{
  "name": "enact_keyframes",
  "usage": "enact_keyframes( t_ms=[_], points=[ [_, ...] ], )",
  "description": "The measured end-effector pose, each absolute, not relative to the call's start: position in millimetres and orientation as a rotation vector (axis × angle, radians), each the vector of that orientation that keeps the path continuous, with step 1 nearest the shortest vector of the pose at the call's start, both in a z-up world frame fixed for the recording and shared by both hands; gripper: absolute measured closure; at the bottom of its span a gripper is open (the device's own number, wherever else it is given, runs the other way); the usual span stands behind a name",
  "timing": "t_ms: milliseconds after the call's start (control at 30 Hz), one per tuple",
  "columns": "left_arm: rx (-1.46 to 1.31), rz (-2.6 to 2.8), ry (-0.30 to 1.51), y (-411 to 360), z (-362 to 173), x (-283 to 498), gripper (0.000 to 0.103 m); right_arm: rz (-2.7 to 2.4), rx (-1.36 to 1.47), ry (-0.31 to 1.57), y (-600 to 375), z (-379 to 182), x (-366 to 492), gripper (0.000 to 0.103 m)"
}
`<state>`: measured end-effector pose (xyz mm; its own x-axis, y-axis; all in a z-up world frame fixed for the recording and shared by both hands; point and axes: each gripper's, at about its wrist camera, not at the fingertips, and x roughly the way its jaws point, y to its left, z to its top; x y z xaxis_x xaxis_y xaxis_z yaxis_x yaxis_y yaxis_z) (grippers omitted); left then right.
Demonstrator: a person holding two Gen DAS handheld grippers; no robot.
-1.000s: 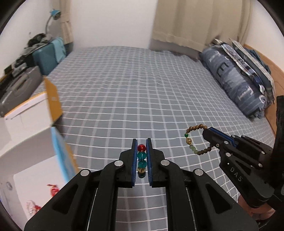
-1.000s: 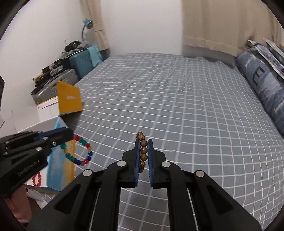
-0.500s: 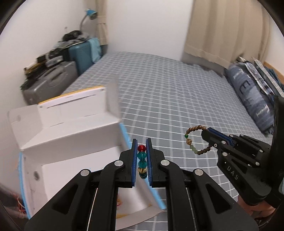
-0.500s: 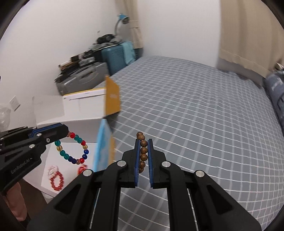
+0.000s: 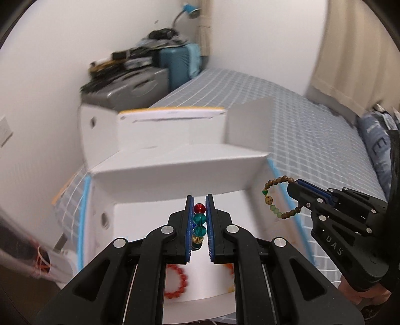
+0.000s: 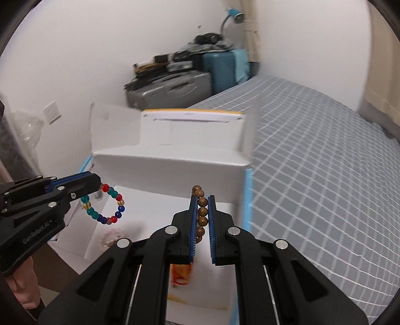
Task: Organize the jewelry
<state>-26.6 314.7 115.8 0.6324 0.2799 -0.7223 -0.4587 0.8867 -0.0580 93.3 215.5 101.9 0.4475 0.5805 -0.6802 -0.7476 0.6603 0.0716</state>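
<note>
While clamping brown beads (image 5: 280,197), right hand-held gripper (image 5: 296,191) reads "DAS"

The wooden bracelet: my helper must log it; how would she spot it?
Above the open white box at the bed's edge, it hangs pinched in the right hand-held gripper. Unlike the colourful glass-bead bracelet nearby, this wooden bracelet is brown with green beads.

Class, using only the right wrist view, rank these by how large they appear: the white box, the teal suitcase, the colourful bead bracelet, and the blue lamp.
1. white box
2. teal suitcase
3. colourful bead bracelet, though it hangs near the camera, so the gap to the suitcase is unsure
4. blue lamp
</note>
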Motion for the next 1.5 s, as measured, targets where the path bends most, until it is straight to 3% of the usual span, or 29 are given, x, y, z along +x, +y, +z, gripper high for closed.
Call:
enact_keyframes(
  t_ms=[533,867,900,933,1000,1033,1100,1200,1300,1500],
  points=[
    [-0.358,0.528,0.961,380.0,31.7,-51.2,0.094,0.816,-0.371,0.988,277.5,20.4,91.9,0.095],
    [-0.348,0.571,0.979,382.5,23.4,-50.4,0.091,0.801,-0.380,1.018,277.7,12.1,93.9,0.092],
    [-0.347,0.572,0.976,381.9,24.1,-51.4,0.088,0.806,-0.373,1.016,277.5,13.2,93.7,0.085],
    [-0.346,0.574,0.968,380.8,26.5,-52.9,0.084,0.814,-0.361,1.011,276.8,15.8,93.3,0.068],
    [-0.338,0.589,0.951,378.4,31.9,-55.2,0.067,0.818,-0.324,0.962,270.8,25.4,90.5,0.044],
    [-0.329,0.598,0.934,376.0,36.1,-57.8,0.066,0.815,-0.306,0.926,265.8,32.6,87.9,0.037],
    [-0.315,0.607,0.908,371.9,43.7,-62.3,0.049,0.813,-0.294,0.886,259.6,42.2,84.3,0.031],
    [-0.304,0.617,0.856,364.3,57.1,-72.8,0.033,0.820,-0.264,0.834,247.9,57.0,77.9,0.014],
    [-0.254,0.631,0.799,350.5,70.1,-85.1,0.024,0.816,-0.228,0.775,233.4,69.4,68.8,0.007],
    [-0.259,0.610,0.716,330.6,85.1,-114.4,0.007,0.805,-0.217,0.682,208.7,87.0,49.3,0.007]
  ],
)
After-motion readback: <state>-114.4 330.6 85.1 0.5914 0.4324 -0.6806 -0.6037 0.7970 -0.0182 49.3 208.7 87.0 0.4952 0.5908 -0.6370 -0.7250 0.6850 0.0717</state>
